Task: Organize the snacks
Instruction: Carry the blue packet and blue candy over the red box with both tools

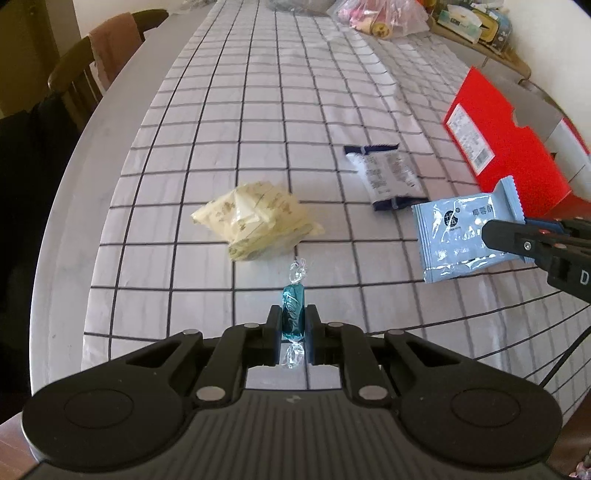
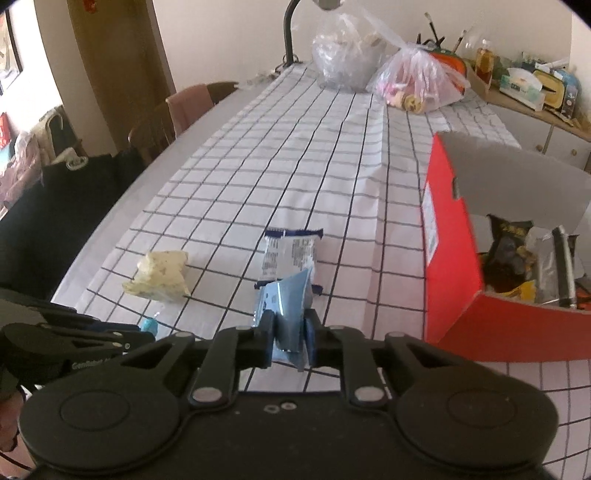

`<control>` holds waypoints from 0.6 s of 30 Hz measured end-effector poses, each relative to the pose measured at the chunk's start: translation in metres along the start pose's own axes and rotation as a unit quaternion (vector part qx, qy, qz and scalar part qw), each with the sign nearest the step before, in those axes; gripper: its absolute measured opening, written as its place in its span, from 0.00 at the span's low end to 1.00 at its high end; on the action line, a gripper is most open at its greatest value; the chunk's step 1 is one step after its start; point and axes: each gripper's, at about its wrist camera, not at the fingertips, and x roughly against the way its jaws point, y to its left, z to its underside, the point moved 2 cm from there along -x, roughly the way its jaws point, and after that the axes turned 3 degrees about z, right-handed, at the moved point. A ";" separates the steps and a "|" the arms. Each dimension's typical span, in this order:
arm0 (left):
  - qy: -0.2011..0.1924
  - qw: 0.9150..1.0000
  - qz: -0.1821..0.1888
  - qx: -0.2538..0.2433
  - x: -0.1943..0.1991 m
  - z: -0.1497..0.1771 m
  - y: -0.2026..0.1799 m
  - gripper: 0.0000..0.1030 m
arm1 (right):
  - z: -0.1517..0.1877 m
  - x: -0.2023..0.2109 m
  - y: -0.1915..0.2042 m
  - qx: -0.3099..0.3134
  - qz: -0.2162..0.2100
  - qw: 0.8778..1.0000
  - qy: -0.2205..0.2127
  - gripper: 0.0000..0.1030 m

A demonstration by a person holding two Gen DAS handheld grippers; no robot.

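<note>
Open red cardboard box [image 2: 454, 295], right side of the checked-cloth bench [image 1: 258, 110]: dark and silver snack packets [image 2: 517, 258] inside. Left hand-held gripper [image 1: 292, 325] clamped on a teal twist-wrapped candy [image 1: 293, 310]. Right hand-held gripper [image 2: 290, 332] clamped on a light-blue foil snack packet [image 2: 288, 310], near the box; yellow wrapped snack [image 1: 255, 221] and white navy-edged packet [image 1: 384, 173] lie on the cloth.

Soft, perhaps window-lit daylight; fisheye bends the edges, right view slightly blurred.

Dining room, daylight coming in.
A long table [image 2: 122, 206] is wearing a white grid-check tablecloth [image 2: 295, 155]. Wooden chairs [image 2: 155, 129] are standing along its left side, one draped in pink cloth [image 2: 188, 103]. Cream walls [image 2: 229, 33] are catching soft light; a cluttered sideboard [image 2: 532, 122] is sitting far right, a gooseneck lamp [image 2: 290, 29] rising behind.
</note>
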 end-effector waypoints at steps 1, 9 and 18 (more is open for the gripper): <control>-0.002 1.000 0.003 -0.001 0.002 -0.002 -0.002 0.12 | -0.001 0.004 -0.002 -0.001 0.002 1.000 -0.003 0.14; -0.020 0.999 0.036 -0.003 0.028 -0.025 -0.032 0.12 | -0.019 0.046 -0.031 -0.022 0.007 0.999 -0.039 0.14; -0.053 0.996 0.065 -0.030 0.052 -0.060 -0.089 0.12 | -0.036 0.090 -0.091 -0.052 0.033 0.994 -0.086 0.14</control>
